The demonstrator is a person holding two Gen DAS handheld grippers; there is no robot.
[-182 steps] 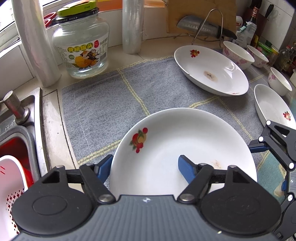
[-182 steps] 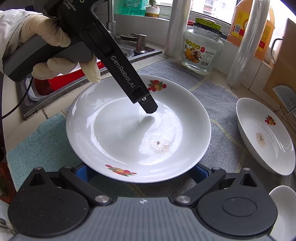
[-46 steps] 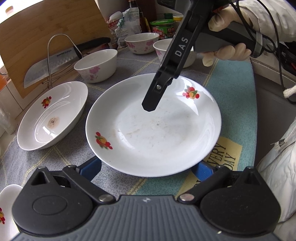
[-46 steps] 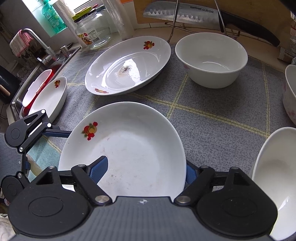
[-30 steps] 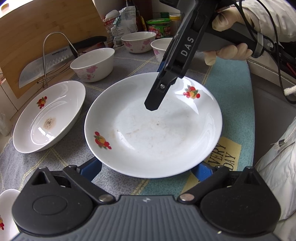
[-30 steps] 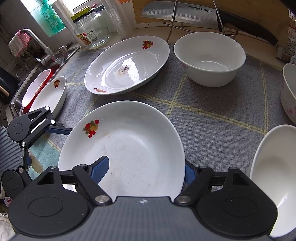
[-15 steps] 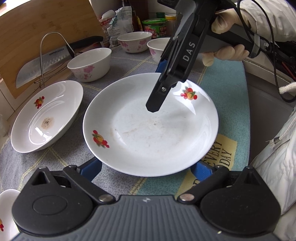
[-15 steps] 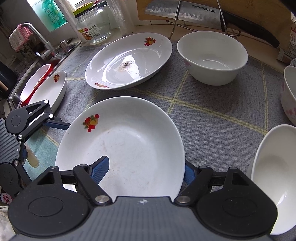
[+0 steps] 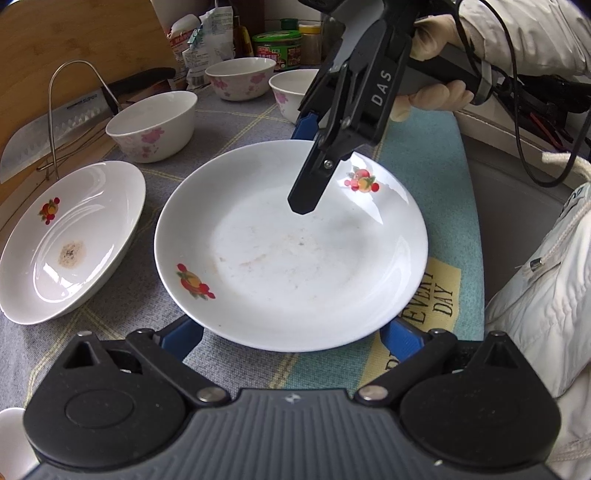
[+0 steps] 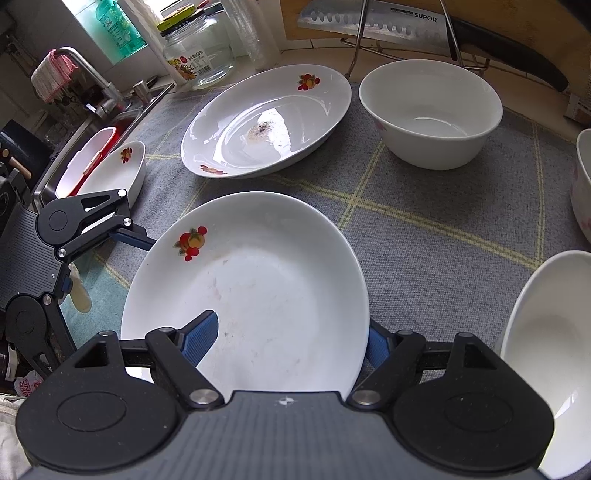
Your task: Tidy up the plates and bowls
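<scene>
A white plate [image 9: 291, 258] with two fruit motifs sits mid-mat, also large in the right wrist view [image 10: 266, 280]. My right gripper [image 10: 290, 343] straddles its rim, one blue pad on the inner slope and the other behind the outer edge. Its jaws are closing on that rim. From the left wrist view the right gripper [image 9: 306, 162] reaches in from the far side. My left gripper [image 9: 291, 334] is open, both fingers spread low under the near rim. A second, stained plate [image 9: 70, 240] lies beside it.
Flowered bowls [image 9: 155, 125] [image 9: 240, 81] [image 9: 291, 92] stand behind on the grey mat [image 10: 443, 229]. Another bowl [image 10: 546, 350] is close on the right, a small plate [image 10: 114, 170] by the sink [image 10: 92, 122]. A knife rack [image 10: 388, 22] and jar [image 10: 199, 51] line the back.
Six seconds ago my left gripper clamped a plate near the sink; now it is open and the right gripper is on a plate mid-mat. Over the last second barely anything shifted.
</scene>
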